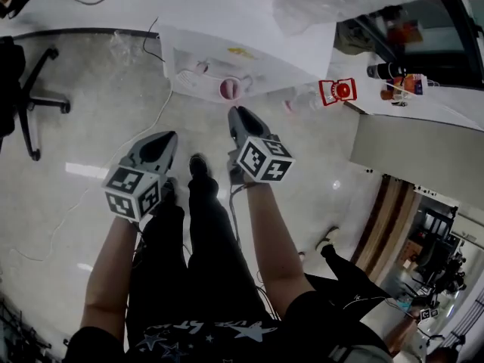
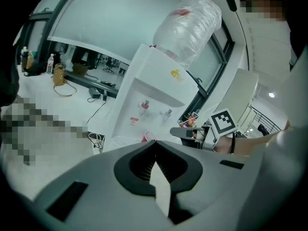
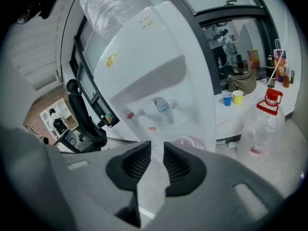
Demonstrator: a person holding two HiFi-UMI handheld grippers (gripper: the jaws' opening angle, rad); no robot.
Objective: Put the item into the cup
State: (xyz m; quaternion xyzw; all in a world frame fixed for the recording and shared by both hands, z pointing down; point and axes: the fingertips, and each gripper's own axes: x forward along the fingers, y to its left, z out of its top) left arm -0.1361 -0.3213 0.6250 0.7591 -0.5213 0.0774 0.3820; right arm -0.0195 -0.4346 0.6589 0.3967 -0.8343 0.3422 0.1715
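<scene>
A pink cup [image 1: 231,89] stands on the drip tray of a white water dispenser [image 1: 249,55] ahead of me. The cup [image 2: 148,136] shows just over the jaws in the left gripper view, and the cup [image 3: 184,142] peeks over the right jaw in the right gripper view. My left gripper [image 1: 162,145] hangs over the floor, well short of the dispenser, its jaws [image 2: 155,146] touching with nothing between them. Closer to the cup, my right gripper [image 1: 240,116] points at it, its jaws [image 3: 155,148] a narrow gap apart and empty. No loose item is held.
A clear empty bottle with a red cap [image 3: 262,124] stands on the floor right of the dispenser. A counter [image 3: 250,105] behind it carries small blue and yellow cups [image 3: 232,98]. An office chair [image 1: 30,89] is at the far left. Cables trail over the floor.
</scene>
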